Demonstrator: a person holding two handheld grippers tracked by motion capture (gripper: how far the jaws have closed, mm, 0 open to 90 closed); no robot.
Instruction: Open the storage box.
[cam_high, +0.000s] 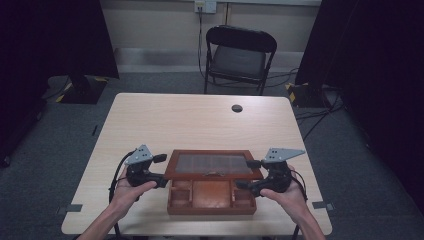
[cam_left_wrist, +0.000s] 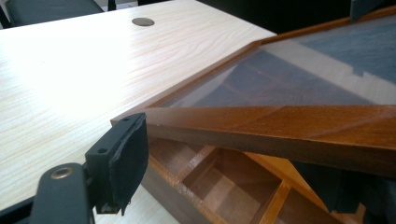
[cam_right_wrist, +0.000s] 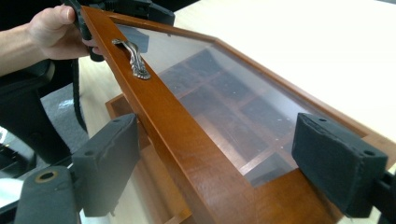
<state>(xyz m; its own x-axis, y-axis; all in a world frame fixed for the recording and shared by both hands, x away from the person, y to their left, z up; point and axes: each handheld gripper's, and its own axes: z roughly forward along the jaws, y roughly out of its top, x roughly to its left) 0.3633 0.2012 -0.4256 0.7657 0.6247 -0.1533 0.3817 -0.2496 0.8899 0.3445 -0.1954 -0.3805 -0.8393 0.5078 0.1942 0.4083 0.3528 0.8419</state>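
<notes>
Near the table's front edge, wooden box with glass lid half raised; left gripper and right gripper spread wide, straddling its front corners, unclenched

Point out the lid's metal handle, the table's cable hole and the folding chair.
metal handle (cam_right_wrist: 133, 58): right gripper view, middle of the ornate pull on the lid's front rail.
cable hole (cam_high: 237, 108): high view, its dark centre.
folding chair (cam_high: 238, 61): high view, seat cushion.
</notes>
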